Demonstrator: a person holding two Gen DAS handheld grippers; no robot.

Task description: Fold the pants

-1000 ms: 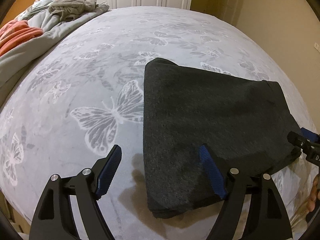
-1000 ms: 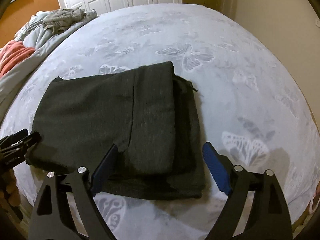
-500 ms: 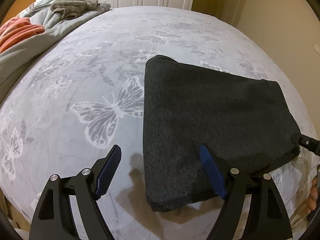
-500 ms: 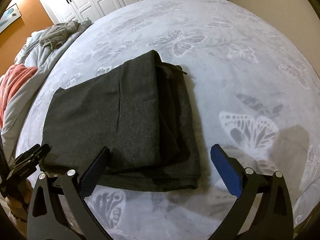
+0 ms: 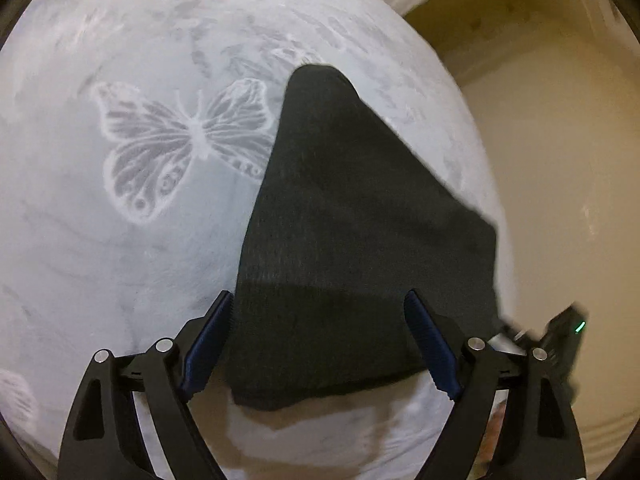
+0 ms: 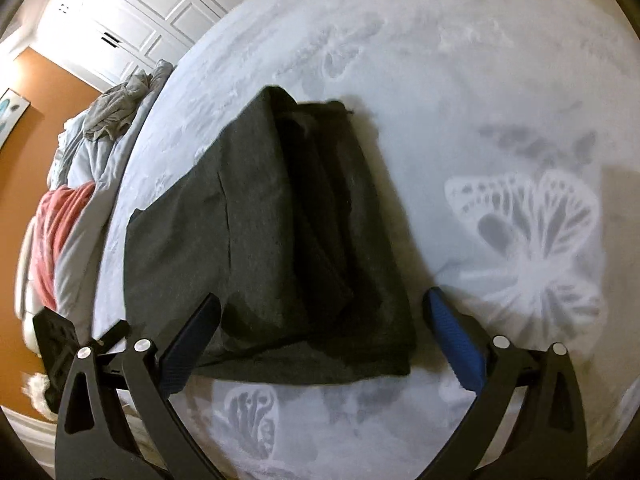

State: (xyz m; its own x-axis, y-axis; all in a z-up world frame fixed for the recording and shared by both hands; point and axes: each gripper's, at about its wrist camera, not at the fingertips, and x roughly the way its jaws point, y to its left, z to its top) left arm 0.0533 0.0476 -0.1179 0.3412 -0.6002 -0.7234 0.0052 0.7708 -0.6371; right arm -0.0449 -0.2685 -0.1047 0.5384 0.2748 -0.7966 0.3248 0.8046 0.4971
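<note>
The dark grey pants (image 5: 352,240) lie folded into a compact stack on the butterfly-print bedspread (image 5: 120,240). In the right wrist view the pants (image 6: 280,240) show several stacked layers. My left gripper (image 5: 318,340) is open and empty, its fingers straddling the near left end of the stack. My right gripper (image 6: 320,336) is open and empty, its fingers straddling the near right end. The right gripper's body shows at the left view's right edge (image 5: 560,340); the left gripper's body shows at the right view's left edge (image 6: 60,340).
Crumpled grey clothes (image 6: 116,112), a pale blue duvet (image 6: 88,160) and a coral blanket (image 6: 52,232) are piled at the bed's far left side. White closet doors (image 6: 132,12) stand behind. A beige wall (image 5: 540,120) runs beside the bed.
Both grippers have moved closer over the near edge of the folded pants and tilted, the left view swinging right and the right view swinging left. Both stayed open.
</note>
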